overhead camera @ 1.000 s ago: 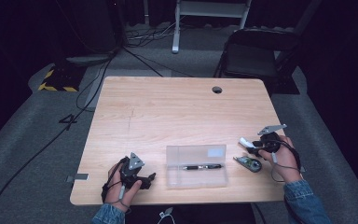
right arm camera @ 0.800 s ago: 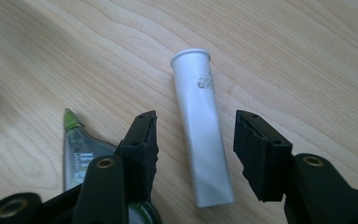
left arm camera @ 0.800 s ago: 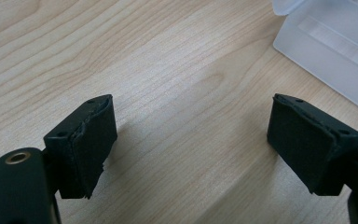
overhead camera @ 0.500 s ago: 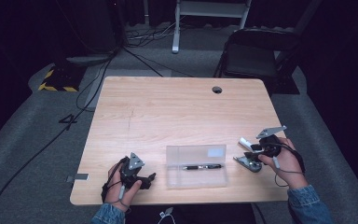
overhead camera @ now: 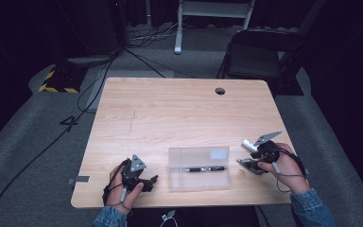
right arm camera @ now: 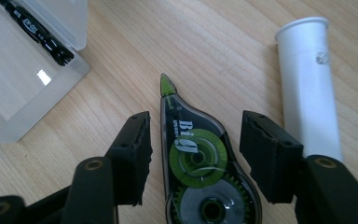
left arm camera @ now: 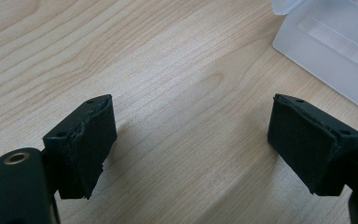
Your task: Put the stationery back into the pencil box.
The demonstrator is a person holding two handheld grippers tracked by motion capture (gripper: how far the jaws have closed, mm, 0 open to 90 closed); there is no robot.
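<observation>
**Right gripper down over correction tape**

Right gripper [right arm camera: 193,154] has dropped lower than a second ago, jaws spread either side of the correction tape [right arm camera: 198,172] on the surface [overhead camera: 179,113], not yet clenched; grasp looks next. Its own view shows the white tube [right arm camera: 310,88] just beside, and the pen [overhead camera: 205,169] in the clear case [overhead camera: 198,158]. Left gripper [left arm camera: 191,140] rests with jaws released, empty, near the case.
</observation>
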